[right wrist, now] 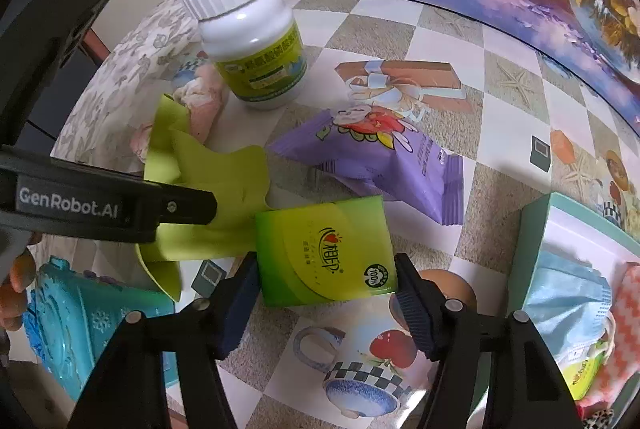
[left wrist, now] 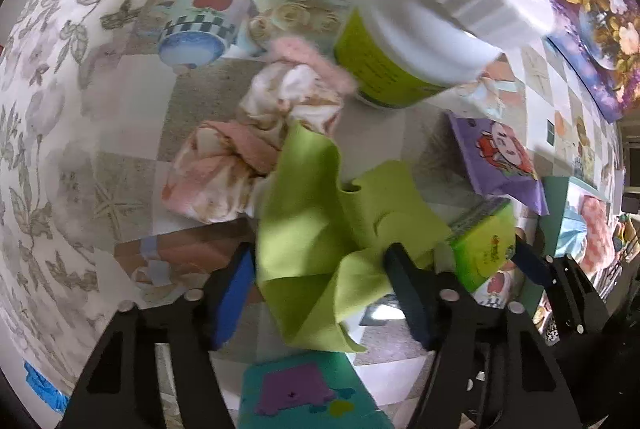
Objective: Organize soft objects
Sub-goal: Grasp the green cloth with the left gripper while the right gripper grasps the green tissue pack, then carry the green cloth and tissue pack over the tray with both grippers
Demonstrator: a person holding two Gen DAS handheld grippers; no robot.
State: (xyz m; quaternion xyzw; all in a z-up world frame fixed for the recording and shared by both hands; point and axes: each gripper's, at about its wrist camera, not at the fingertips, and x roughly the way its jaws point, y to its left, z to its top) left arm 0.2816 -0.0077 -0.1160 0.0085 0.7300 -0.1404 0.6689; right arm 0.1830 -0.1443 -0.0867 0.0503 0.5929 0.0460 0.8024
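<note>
A crumpled lime-green cloth (left wrist: 312, 221) lies on the patterned tablecloth. My left gripper (left wrist: 320, 285) points down over it with the cloth between its pads; the blue pad (left wrist: 236, 293) meets the cloth's edge, but I see no squeeze. In the right wrist view the same cloth (right wrist: 224, 181) sits under the left gripper's black body (right wrist: 112, 205). My right gripper (right wrist: 324, 293) has both pads against the sides of a green tissue pack (right wrist: 324, 253). A bundle of pink and white cloths (left wrist: 224, 169) lies just beyond the green cloth.
A white bottle with a green label (right wrist: 256, 41) stands behind the cloths. A purple snack bag (right wrist: 380, 157) lies beyond the tissue pack. A teal box (right wrist: 532, 229) at the right holds a blue face mask (right wrist: 568, 293). A teal plastic toy (right wrist: 68, 317) sits near left.
</note>
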